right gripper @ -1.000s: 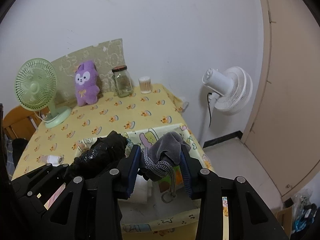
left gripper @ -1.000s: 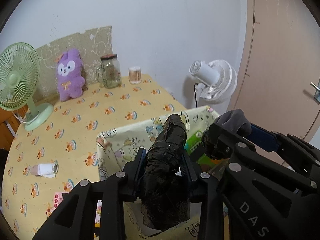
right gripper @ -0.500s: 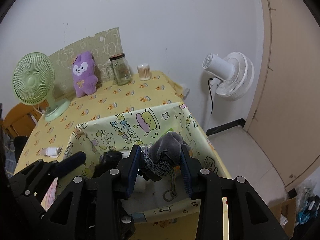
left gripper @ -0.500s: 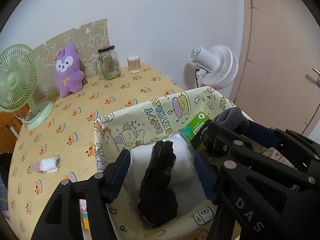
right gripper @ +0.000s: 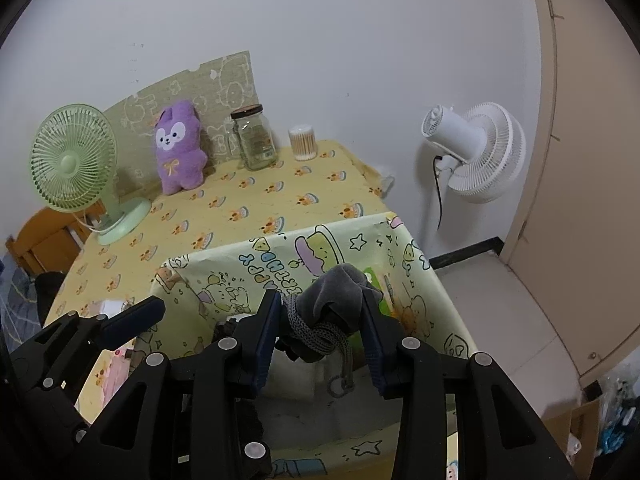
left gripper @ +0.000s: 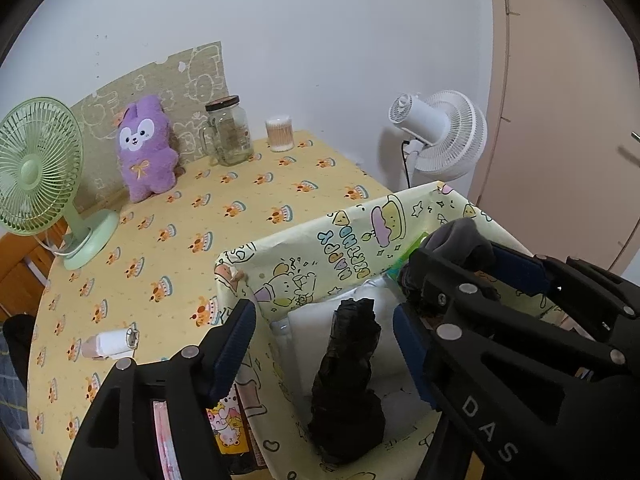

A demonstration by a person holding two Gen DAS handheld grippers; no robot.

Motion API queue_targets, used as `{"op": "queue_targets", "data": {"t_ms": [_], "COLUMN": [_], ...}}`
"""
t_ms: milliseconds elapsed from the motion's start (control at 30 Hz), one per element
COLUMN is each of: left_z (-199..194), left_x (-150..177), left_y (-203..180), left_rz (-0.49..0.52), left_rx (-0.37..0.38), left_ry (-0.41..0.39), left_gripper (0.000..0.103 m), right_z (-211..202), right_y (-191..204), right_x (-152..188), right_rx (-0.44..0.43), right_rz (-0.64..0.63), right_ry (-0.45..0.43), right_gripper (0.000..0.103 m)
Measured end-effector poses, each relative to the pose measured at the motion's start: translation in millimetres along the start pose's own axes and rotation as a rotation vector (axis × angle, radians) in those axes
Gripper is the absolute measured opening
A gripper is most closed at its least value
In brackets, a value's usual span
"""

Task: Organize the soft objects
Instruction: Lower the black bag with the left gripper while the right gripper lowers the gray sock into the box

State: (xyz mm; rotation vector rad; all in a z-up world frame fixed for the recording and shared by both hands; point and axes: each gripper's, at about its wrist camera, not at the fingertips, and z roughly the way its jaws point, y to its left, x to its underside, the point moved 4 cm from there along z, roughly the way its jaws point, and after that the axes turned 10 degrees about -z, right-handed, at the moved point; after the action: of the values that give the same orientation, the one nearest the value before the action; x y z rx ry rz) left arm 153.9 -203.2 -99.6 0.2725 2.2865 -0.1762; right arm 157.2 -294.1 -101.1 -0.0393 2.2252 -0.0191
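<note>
Here, left gripper point(left gripper: 324, 344) jaws apart; right gripper point(right gripper: 320, 330) jaws on grey cloth point(right gripper: 340, 288), "DAS" lettering.

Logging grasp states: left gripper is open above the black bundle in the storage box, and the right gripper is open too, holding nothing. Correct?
Not quite. The left gripper is open above the black bundle in the storage box, but the right wrist view shows the right gripper shut on the grey cloth bundle.

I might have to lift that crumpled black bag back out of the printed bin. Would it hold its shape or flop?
The black bag looks crinkled and thin, so it probably flops and feels light. It stands loosely against the white bundle inside the bin, so a nudge would likely topple it.
</note>
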Motion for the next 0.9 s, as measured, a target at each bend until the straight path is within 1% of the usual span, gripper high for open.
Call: {"op": "queue_targets", "data": {"t_ms": [133, 167, 200, 267, 333, 400, 500, 567, 700, 900], "left_z": [-3, -3, -4, -6, -7, -9, -12, -16, -24, -42], "left_x": [3, 4, 5, 6, 6, 6, 6, 6, 5, 3], "left_y": [-4, -5, -6, -8, -8, -9, -10, -10, -11, -5], "left_rz": [0.009, 0.01, 0.011, 0.013, 0.013, 0.011, 0.011, 0.009, 0.009, 0.002], "left_rx": [0.025, 0.028, 0.03, 0.036, 0.038, 0.042, 0.048, 0.056, 0.06, 0.047], "left_ry": [0.001, 0.002, 0.002, 0.0, -0.002, -0.004, -0.012, -0.016, -0.033, -0.069], "left_gripper": [0.078, 0.078, 0.079, 0.08, 0.081, 0.084, 0.088, 0.089, 0.092, 0.098], "right_z": [-6, -6, -6, -8, -10, -11, -14, -17, -25, -41], "right_y": [-2, -2, -3, -4, -4, -5, -5, -3, -1, 5], "right_x": [6, 7, 8, 9, 10, 10, 9, 8, 5, 1], "right_rx": [0.016, 0.02, 0.027, 0.031, 0.037, 0.052, 0.065, 0.064, 0.082, 0.088], "right_rz": [0.022, 0.025, 0.03, 0.038, 0.04, 0.039, 0.029, 0.02, 0.01, 0.002], "right_ry": [0.004, 0.006, 0.008, 0.006, 0.006, 0.004, 0.001, 0.001, -0.018, -0.056], "right_gripper": [0.046, 0.05, 0.057, 0.064, 0.067, 0.075, 0.078, 0.079, 0.087, 0.09]}}
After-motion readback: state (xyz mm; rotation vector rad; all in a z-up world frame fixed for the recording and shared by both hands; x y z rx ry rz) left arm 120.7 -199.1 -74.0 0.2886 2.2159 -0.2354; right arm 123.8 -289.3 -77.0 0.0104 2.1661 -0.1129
